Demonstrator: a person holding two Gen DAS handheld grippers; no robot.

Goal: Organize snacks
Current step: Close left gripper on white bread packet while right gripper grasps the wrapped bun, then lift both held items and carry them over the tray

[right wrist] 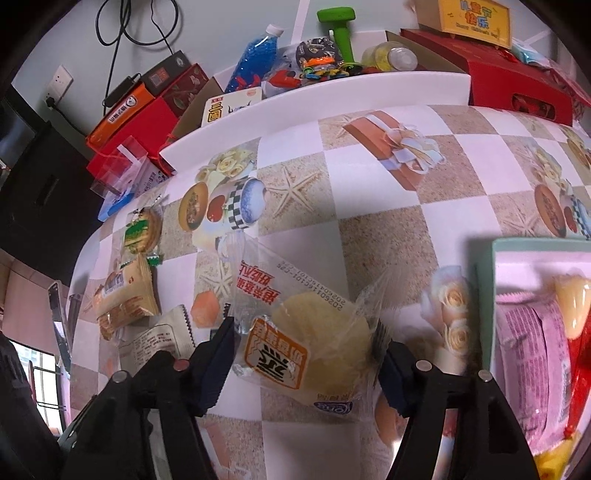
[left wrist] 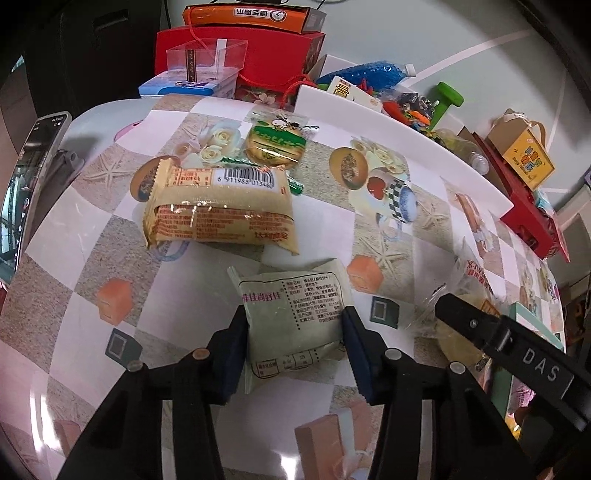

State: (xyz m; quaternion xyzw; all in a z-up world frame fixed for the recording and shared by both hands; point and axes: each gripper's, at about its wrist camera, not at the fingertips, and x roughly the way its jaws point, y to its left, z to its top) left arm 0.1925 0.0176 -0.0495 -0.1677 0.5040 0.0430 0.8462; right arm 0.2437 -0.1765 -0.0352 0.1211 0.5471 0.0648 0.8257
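Observation:
My left gripper is shut on a pale green snack packet that rests on the patterned tablecloth. Beyond it lie a tan bread packet and a green-labelled biscuit packet. My right gripper is shut on a clear packet with a yellow cake, just left of a mint green box that holds a pink packet and other snacks. The right gripper also shows at the right of the left wrist view.
A white raised ledge runs along the table's far side, with red gift boxes, a blue bottle, a green dumbbell and small clutter behind it. A phone on a stand sits at the left.

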